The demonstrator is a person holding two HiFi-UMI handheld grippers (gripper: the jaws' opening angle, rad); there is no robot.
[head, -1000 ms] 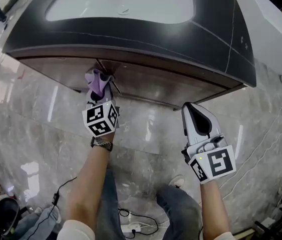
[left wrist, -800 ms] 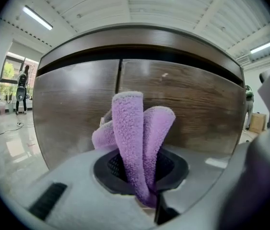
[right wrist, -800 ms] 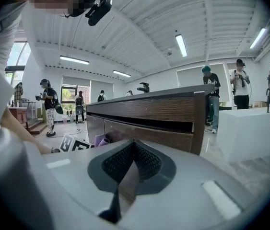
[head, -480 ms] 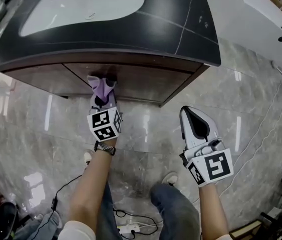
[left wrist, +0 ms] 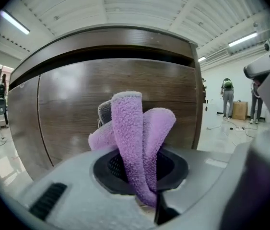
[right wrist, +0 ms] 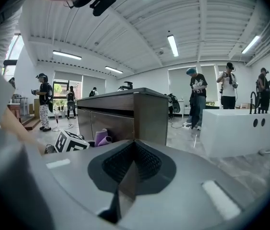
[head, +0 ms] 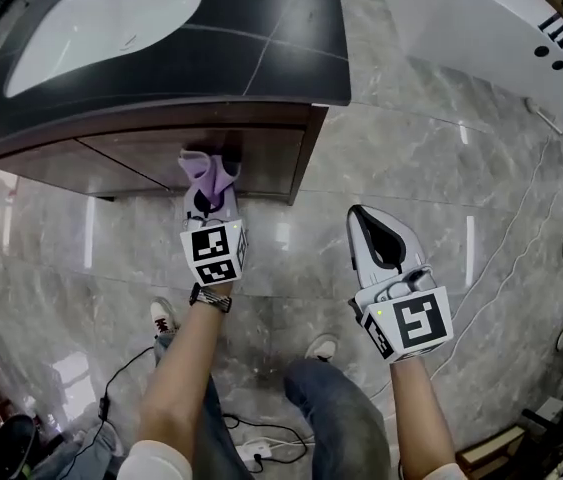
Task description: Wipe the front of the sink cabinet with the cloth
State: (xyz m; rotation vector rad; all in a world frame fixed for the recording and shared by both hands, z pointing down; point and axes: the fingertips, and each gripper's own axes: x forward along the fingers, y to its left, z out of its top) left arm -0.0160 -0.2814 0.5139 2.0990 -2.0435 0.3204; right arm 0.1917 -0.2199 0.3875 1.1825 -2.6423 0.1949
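Note:
My left gripper (head: pixel 207 190) is shut on a purple cloth (head: pixel 204 171), which stands up from the jaws and presses against the brown wooden front of the sink cabinet (head: pixel 141 146), near its right end. In the left gripper view the cloth (left wrist: pixel 135 133) rises folded before the cabinet's door panels (left wrist: pixel 77 104). My right gripper (head: pixel 373 233) hangs over the marble floor to the right of the cabinet, jaws shut, holding nothing. From the right gripper view the cabinet (right wrist: pixel 120 114) is seen from its right corner, with the cloth (right wrist: pixel 102 137) low at its front.
The cabinet carries a dark counter (head: pixel 271 38) with a white basin (head: pixel 111 18). A white bathtub (head: pixel 481 18) stands at the upper right. Cables (head: pixel 521 238) trail on the grey marble floor. Several people (right wrist: pixel 197 97) stand far back in the room.
The left gripper and cloth have slid rightward along the cabinet front, from its middle seam toward the right corner. The right gripper stayed shut beside it.

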